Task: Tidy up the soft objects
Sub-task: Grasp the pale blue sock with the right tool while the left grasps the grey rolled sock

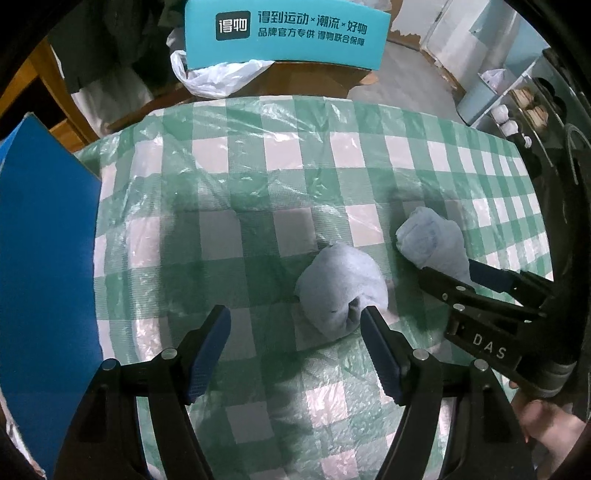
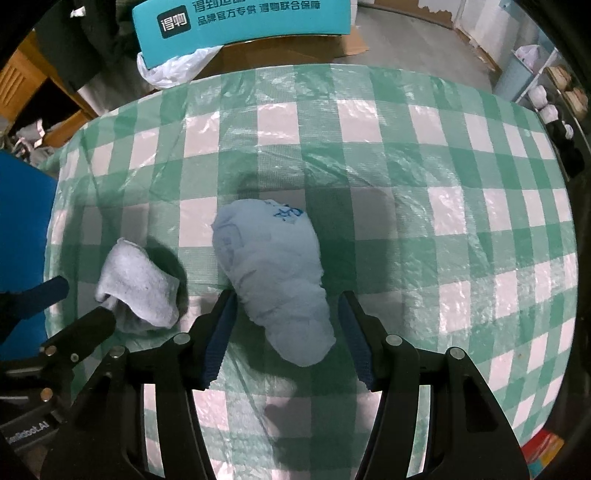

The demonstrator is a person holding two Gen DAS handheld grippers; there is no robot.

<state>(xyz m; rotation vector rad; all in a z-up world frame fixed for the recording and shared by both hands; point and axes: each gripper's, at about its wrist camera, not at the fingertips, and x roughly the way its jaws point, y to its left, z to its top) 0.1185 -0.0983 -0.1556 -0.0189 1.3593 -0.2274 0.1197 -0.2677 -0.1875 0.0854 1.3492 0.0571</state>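
A rolled grey sock (image 1: 340,288) lies on the green-checked tablecloth (image 1: 258,184). My left gripper (image 1: 295,321) is open just above it; the roll sits by the right fingertip (image 1: 369,317), with a wide gap to the left one. A larger, pale blue rolled sock (image 2: 273,273) with blue print lies between the fingers of my right gripper (image 2: 286,302). Its left pad (image 2: 225,317) touches the roll, and a strip of cloth shows before the right pad (image 2: 351,325). The left wrist view shows the blue sock (image 1: 432,240) ahead of the right gripper (image 1: 461,277). In the right wrist view, the grey sock (image 2: 140,284) is at left.
A blue box wall (image 1: 44,258) stands at the table's left edge. Beyond the far edge are a teal printed carton (image 1: 284,33) and a white plastic bag (image 1: 218,77). A shelf with small white items (image 1: 517,118) is at right. A hand (image 1: 546,424) holds the right gripper.
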